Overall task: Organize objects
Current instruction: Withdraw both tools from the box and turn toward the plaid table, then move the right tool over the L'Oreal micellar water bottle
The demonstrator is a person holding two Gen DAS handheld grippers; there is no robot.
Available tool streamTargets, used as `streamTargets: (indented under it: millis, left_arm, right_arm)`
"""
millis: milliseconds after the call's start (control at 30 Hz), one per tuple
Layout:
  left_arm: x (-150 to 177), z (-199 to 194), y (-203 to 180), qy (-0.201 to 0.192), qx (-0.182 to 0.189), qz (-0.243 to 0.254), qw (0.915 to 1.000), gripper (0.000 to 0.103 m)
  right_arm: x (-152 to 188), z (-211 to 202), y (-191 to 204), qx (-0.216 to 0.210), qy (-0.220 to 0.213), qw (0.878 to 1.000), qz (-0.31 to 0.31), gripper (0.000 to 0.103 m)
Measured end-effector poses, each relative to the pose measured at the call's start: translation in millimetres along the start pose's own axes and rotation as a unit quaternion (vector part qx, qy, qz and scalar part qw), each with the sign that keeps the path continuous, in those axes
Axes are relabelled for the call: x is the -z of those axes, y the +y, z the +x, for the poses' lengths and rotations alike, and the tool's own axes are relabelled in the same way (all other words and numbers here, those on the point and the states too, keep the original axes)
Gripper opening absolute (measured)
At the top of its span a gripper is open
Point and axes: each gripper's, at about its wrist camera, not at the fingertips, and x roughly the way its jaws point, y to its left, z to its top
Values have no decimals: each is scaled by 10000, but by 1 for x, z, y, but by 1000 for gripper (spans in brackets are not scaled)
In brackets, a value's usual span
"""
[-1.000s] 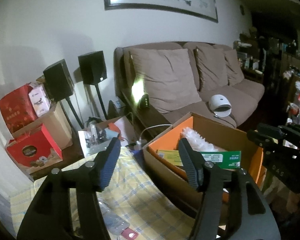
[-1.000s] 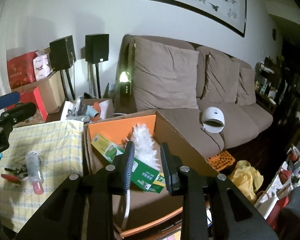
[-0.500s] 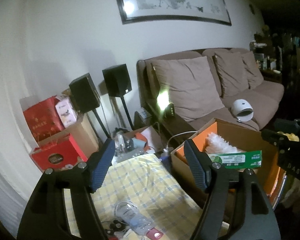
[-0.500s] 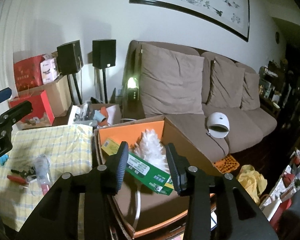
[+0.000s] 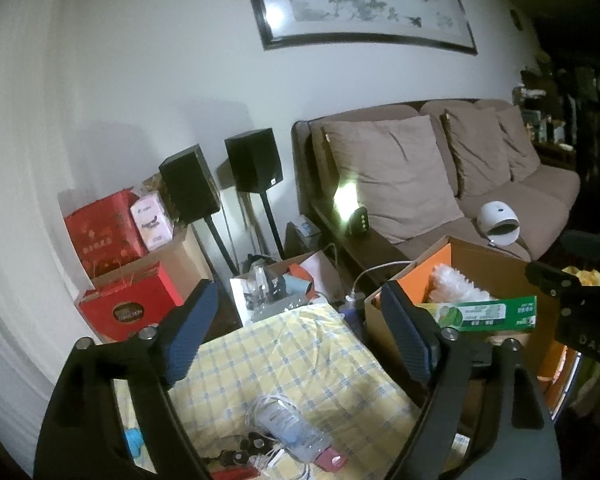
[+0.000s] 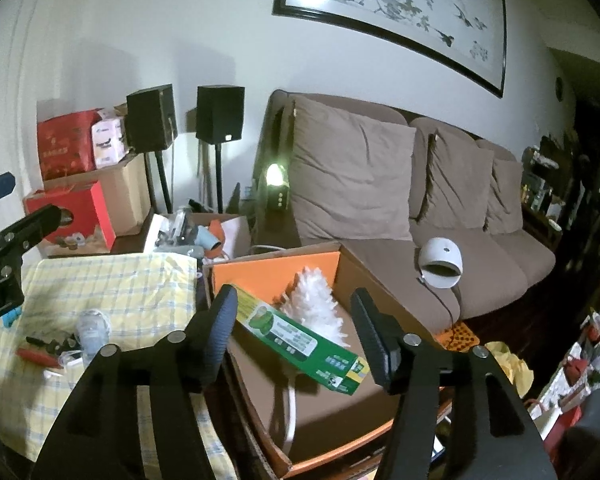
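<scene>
**Desk:** What does the frame show?

**Photographer:** Both grippers hang spread wide and empty. The left gripper [image 5: 296, 336] is above a yellow-and-white checked tablecloth [image 5: 284, 356]; the right gripper [image 6: 296, 332] is over an open brown cardboard box with an orange inner flap [image 6: 276, 268]. A long green cardboard carton [image 6: 300, 340] lies slanted inside the box, resting against a white fluffy duster [image 6: 316, 300].

**Desk:** What is left to sort?

**Photographer:** A clear plastic bottle with a pink cap [image 5: 296, 436] lies on its side on the cloth beside red-handled pliers [image 6: 36, 356] and a loose white cable [image 5: 268, 404].

**Desk:** How would the bottle handle?

**Photographer:** Likely light, smooth and apt to roll or dent; a grip across its middle looks safest.

**Desk:** Any legible writing?

**Photographer:** "DAS" shows on the right gripper's body in the left view. The carton's print is too small to read.
</scene>
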Motion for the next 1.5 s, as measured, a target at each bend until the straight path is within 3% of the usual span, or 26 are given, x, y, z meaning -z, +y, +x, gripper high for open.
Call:
streamTargets:
  millis: [133,300,400,700,900,1200,1500]
  left_arm:
    - [8,0,14,82,-38,-94,9999,92]
    - [23,0,44,280,-69,-386,9988,93]
    - [36,-3,70,411,-145,-600,9972,99]
    - [76,-16,152,690,-793,-1209,9871,103]
    - [105,-16,181,1032,-915,-1312,9817,103]
    - [129,-12,219,1292,-1010,-1697,9718,103]
    - [151,-7,245,1510,-1069,-1976,9627,103]
  right_arm:
    - [0,0,7,-45,-23,10000,-51,76]
    - [1,0,16,-127,6,9998,-171,82]
    - [0,-3,20,-179,-13,9996,-221,85]
    - [3,-7,36,-428,14,9985,-343,90]
    - [9,-4,61,-673,147,9962,-537,98]
    - [22,-2,103,-1160,418,9908,-552,100]
    - [23,8,143,-1341,682,9860,-724,100]
